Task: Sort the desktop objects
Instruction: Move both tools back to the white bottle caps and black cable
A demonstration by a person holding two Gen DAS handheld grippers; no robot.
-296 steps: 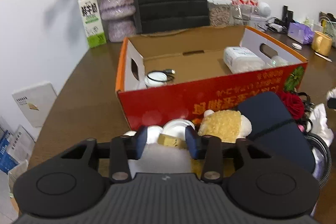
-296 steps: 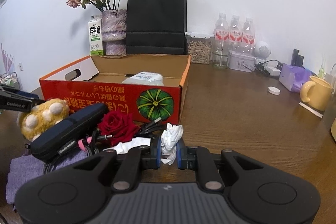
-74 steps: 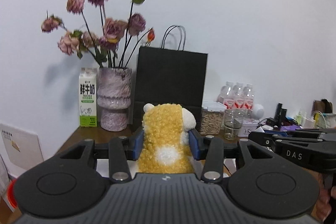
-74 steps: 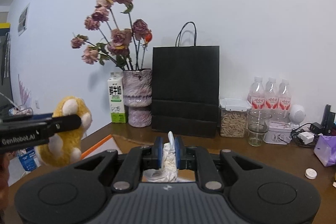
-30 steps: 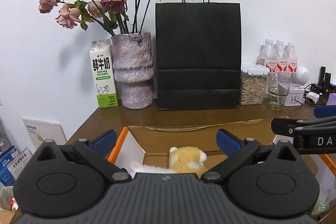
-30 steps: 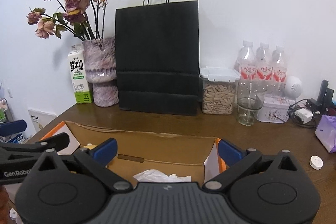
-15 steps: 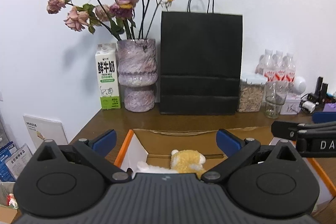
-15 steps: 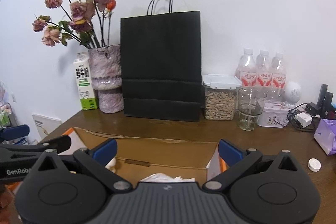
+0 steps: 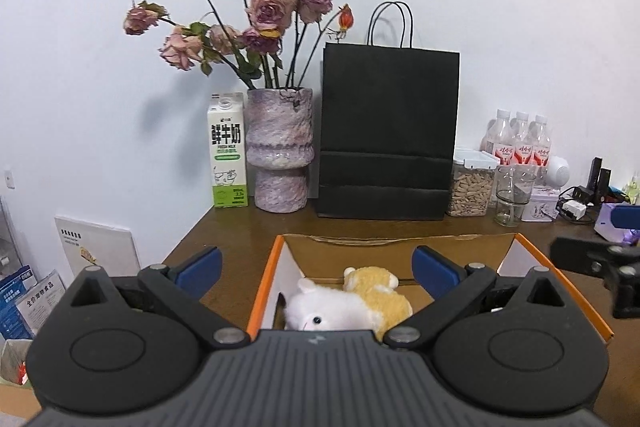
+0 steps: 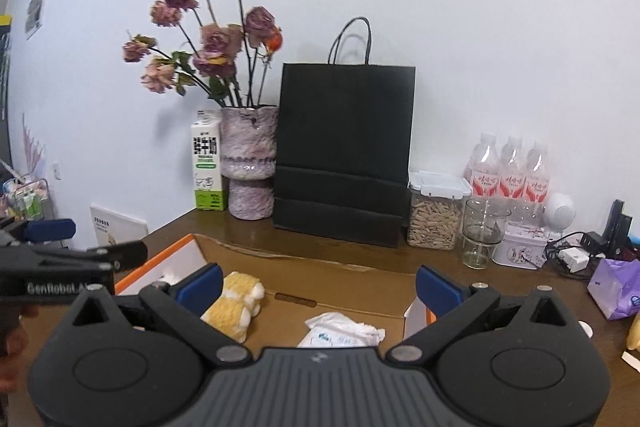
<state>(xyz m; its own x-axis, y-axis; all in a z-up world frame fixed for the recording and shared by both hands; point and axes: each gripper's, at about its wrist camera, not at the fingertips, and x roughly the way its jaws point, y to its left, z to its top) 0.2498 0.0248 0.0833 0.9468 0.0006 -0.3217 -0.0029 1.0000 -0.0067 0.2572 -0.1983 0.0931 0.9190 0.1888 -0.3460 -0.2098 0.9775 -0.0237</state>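
An orange-rimmed cardboard box (image 9: 265,279) (image 10: 168,251) sits on the brown desk. Inside it lies a yellow and white plush toy (image 9: 352,301) (image 10: 236,301). A crumpled white tissue (image 10: 344,329) rests on the box floor to the toy's right. My left gripper (image 9: 316,267) hangs open above the box's near end, nothing between its blue pads. My right gripper (image 10: 318,285) is open too, held over the box above the tissue. The other gripper's black body shows at each view's edge (image 9: 592,263) (image 10: 68,267).
Behind the box stand a milk carton (image 9: 227,151), a purple vase of dried roses (image 9: 279,151), a black paper bag (image 9: 388,135), a jar of seeds (image 9: 470,189), a glass (image 9: 512,199) and three water bottles (image 9: 520,143). Chargers and a purple tissue pack (image 10: 616,287) lie at the right.
Since 2.5 s ago both grippers opened and let the plush toy and the tissue fall into the box. In the last second both cameras drew back and up, showing more of the box.
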